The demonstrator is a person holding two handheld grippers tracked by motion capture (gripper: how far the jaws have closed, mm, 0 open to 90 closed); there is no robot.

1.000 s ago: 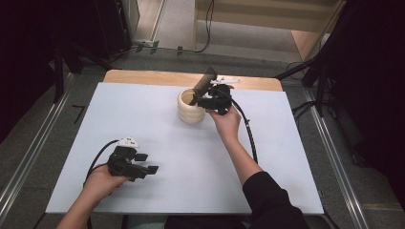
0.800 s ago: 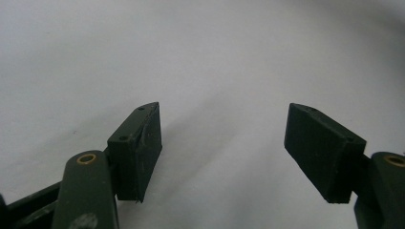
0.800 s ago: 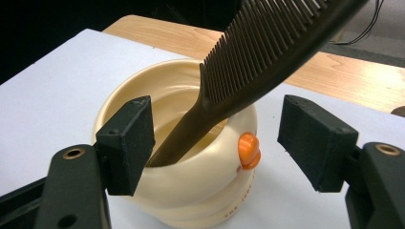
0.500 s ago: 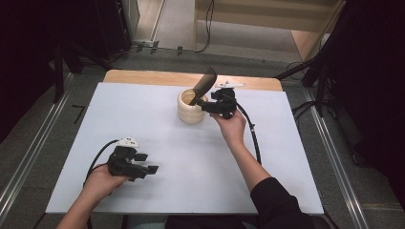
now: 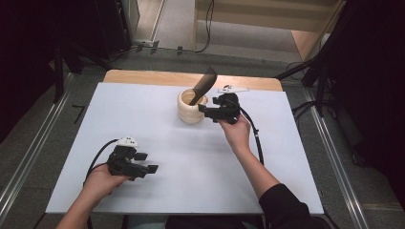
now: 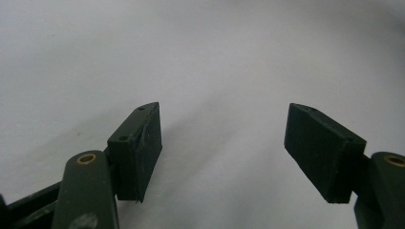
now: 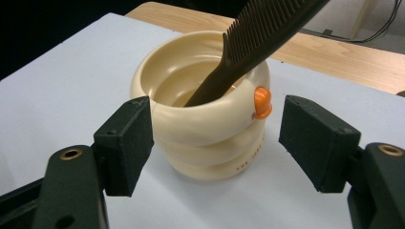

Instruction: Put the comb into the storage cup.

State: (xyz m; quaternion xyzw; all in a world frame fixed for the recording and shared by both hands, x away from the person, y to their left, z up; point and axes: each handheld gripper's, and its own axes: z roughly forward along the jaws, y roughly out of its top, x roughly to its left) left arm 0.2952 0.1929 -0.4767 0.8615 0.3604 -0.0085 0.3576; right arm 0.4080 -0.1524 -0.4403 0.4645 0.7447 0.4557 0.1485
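Up near the far edge of the white table (image 5: 157,119), a cream ribbed cup (image 5: 192,108) stands upright with a dark comb (image 5: 203,84) leaning out of it toward the wooden strip beyond. Just beside the cup, the right gripper (image 5: 206,110) has its jaws spread wide, gripping nothing. Well apart, near the front-left corner, the left gripper (image 5: 146,162) rests low with jaws also spread, broad bare surface between the two.
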